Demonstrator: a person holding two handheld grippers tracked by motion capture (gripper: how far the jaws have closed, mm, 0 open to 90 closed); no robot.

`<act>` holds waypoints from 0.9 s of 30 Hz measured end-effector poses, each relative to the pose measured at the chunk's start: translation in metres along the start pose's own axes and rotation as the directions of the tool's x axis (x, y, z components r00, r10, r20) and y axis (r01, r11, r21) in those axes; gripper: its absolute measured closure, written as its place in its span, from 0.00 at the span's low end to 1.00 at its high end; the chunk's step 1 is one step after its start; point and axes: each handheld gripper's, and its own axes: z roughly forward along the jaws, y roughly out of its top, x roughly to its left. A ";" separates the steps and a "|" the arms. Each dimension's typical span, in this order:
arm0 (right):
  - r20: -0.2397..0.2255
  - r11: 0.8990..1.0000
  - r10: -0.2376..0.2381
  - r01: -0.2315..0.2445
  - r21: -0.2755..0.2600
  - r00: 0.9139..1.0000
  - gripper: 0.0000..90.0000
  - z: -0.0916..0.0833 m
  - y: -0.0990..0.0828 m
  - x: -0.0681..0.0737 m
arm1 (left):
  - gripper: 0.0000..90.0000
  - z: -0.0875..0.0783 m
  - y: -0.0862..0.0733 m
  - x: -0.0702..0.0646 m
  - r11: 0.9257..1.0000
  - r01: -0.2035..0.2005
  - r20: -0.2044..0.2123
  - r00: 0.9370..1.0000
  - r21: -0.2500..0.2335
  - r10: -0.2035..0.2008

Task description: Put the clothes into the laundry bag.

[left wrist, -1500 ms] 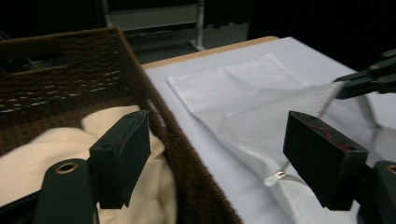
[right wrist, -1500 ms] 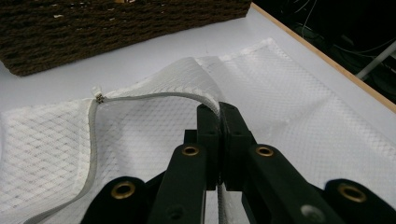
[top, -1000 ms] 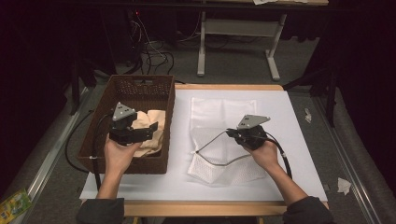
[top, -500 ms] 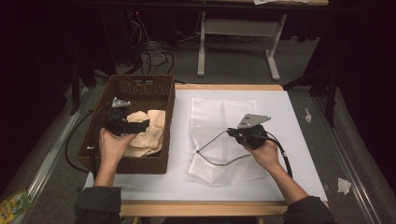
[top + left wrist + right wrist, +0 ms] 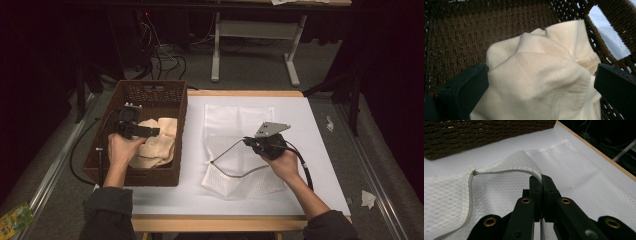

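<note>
right gripper (image 5: 541, 180) pinches mesh bag (image 5: 584, 182); no writing legible.

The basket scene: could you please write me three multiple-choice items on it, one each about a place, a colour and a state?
1. Where does the cloth lie?
A. in the basket
B. on the mesh bag
C. on the floor

2. What colour is the cloth?
A. blue
B. cream
C. red

3. How is the right claw?
A. open above the table
B. shut on nothing
C. shut on the bag's zipper edge

Answers: 1 A, wicker surrounds the cloth; 2 B, it looks pale cream in the left gripper view; 3 C, the jaws pinch the raised edge in the right gripper view.
</note>
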 end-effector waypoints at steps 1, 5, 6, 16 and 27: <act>-0.001 1.000 0.003 -0.003 -0.002 1.000 0.99 0.000 0.000 0.000 | 0.00 0.002 0.001 0.000 1.000 0.002 0.003 1.000 0.005 -0.002; 0.000 1.000 -0.001 0.001 -0.003 1.000 0.99 0.000 0.000 0.001 | 0.00 0.014 0.002 0.003 0.999 0.025 0.003 1.000 0.045 -0.025; 0.000 1.000 0.001 -0.001 -0.001 1.000 0.99 0.000 0.000 0.001 | 0.00 0.018 0.002 0.004 0.998 0.031 0.005 0.999 0.056 -0.032; 0.000 1.000 0.002 -0.002 -0.001 1.000 0.99 0.001 0.000 0.002 | 0.00 0.033 0.015 0.007 0.993 0.046 -0.003 0.999 0.112 -0.046; 0.008 1.000 0.012 -0.012 0.001 1.000 0.99 -0.002 -0.002 0.000 | 0.00 0.050 0.011 0.008 0.985 0.040 0.006 0.999 0.167 -0.042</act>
